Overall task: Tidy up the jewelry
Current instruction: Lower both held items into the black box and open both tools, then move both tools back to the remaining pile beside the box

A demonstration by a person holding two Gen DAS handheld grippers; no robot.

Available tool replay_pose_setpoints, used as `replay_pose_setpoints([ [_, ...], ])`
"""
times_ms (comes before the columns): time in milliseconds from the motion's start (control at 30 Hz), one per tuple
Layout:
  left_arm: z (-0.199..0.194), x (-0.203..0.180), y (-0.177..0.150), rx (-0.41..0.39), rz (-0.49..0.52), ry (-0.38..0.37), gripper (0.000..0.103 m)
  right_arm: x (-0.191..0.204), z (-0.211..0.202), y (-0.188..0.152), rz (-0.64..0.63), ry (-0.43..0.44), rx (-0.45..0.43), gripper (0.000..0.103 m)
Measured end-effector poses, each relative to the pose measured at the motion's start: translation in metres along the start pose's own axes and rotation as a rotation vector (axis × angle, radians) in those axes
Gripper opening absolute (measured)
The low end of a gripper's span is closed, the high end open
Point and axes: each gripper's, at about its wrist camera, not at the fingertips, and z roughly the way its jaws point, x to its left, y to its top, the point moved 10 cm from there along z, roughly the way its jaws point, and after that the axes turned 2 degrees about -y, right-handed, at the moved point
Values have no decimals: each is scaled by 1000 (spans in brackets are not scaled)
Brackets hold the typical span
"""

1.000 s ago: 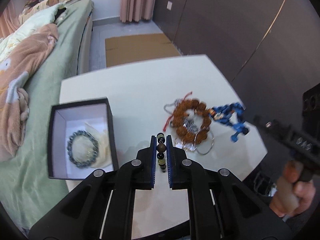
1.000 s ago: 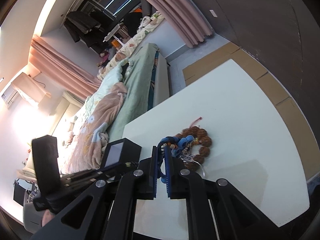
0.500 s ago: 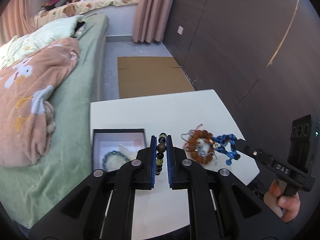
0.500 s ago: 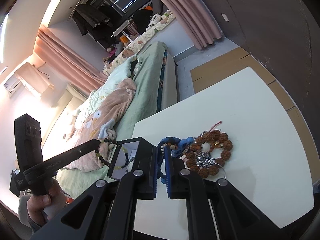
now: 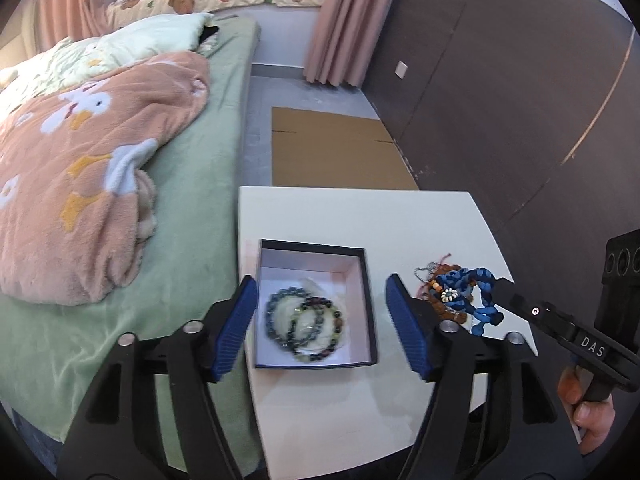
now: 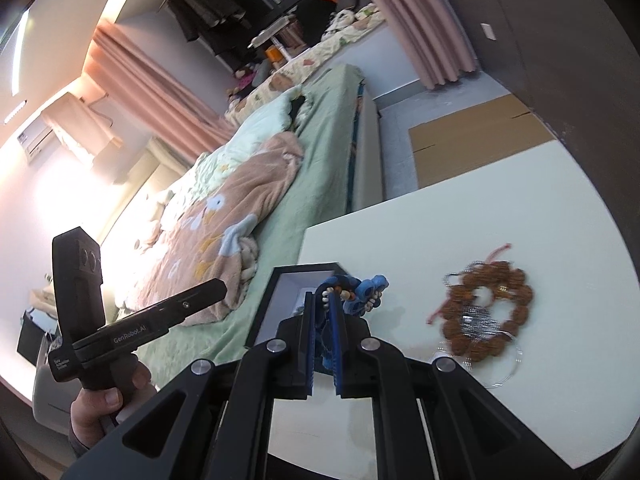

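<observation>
A black jewelry box (image 5: 370,304) with a pale lining sits on the white table (image 5: 352,216). In it lie a grey-blue bead bracelet (image 5: 276,312) and a multicolour bead bracelet (image 5: 320,330). My left gripper (image 5: 320,320) is open and empty, high above the box. My right gripper (image 6: 324,320) is shut on a blue braided cord bracelet (image 6: 356,290) and holds it in the air beside the box (image 6: 264,312); the bracelet also shows in the left wrist view (image 5: 468,292). A brown seed-bead bracelet (image 6: 488,312) lies on the table with a silver chain and a thin ring.
A bed (image 5: 120,160) with a green sheet and a peach blanket runs along the table's left side. A cardboard sheet (image 5: 336,152) lies on the floor beyond the table. A dark wall (image 5: 520,100) stands to the right.
My left gripper has opened and let go of the multicolour bead bracelet, which now lies in the box. It has also risen. My right gripper has carried the blue bracelet toward the box.
</observation>
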Motion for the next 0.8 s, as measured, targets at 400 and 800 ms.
replay_pose_setpoints([
  [400,-25,55,-2,-34,-78,47,86,60,34,13,-47,71,55,74],
  [800,-13,30,-6,-15,-49,1,93,-11,-9,17,29,-70,-13,77],
])
